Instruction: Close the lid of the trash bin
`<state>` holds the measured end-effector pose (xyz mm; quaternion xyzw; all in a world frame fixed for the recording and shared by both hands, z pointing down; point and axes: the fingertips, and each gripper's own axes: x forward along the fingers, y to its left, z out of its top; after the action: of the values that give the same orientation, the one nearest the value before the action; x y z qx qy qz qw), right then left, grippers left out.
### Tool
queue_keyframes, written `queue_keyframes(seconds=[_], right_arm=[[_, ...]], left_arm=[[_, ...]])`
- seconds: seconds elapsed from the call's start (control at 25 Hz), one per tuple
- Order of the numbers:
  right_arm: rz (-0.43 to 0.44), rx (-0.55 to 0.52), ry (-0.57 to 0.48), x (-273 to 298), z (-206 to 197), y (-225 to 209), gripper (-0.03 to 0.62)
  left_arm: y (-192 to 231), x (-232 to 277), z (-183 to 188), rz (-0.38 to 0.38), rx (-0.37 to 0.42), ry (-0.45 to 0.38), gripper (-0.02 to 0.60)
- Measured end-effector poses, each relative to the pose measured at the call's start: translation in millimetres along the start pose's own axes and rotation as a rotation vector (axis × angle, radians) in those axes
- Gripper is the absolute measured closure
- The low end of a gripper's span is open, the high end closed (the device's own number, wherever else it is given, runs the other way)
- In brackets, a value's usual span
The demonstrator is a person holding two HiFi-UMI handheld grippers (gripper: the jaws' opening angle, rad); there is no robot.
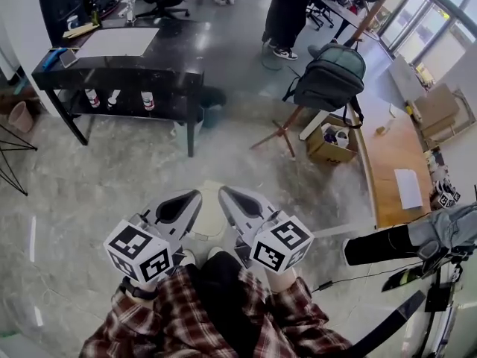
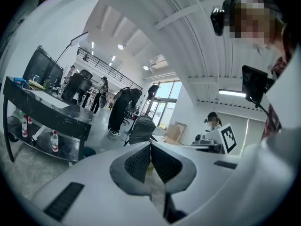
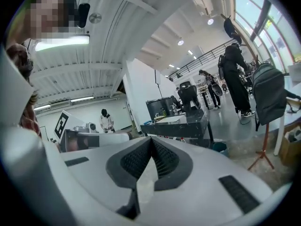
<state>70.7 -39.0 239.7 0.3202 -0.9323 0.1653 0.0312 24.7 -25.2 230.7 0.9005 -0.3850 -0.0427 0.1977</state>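
Jaws pressed tip to tip on nothing at the left gripper (image 2: 150, 146), likewise at the right gripper (image 3: 151, 140); both held low against a plaid shirt (image 1: 149, 327), pointing out over the floor (image 1: 97, 192). Well ahead, probably the trash bin (image 1: 211, 99), standing just beside the front right leg of the black table (image 1: 179, 43); too small to tell whether lidded or open. Judged risks: 2 closed hard tips skidding off a smooth lid instead of pressing it down; tipping so light a bin, or shoving it along a slick floor; clipping the table leg on approach. Smooth pale grey shells, dark ribbed pads (image 2: 138, 163), a boxy marker cube (image 1: 138, 252); then glossy veined stone underfoot, a small round bin, dark on top over teal.
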Motion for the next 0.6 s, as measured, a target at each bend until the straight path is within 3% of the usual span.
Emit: queue_keyframes(seconds=[0.6], right_arm=[[0.009,-0.019,-0.037,10.6,11.4,20.6,0.580]], left_arm=[[1.7,-0.7,4.6,-0.047,0.026,0.010,0.569]])
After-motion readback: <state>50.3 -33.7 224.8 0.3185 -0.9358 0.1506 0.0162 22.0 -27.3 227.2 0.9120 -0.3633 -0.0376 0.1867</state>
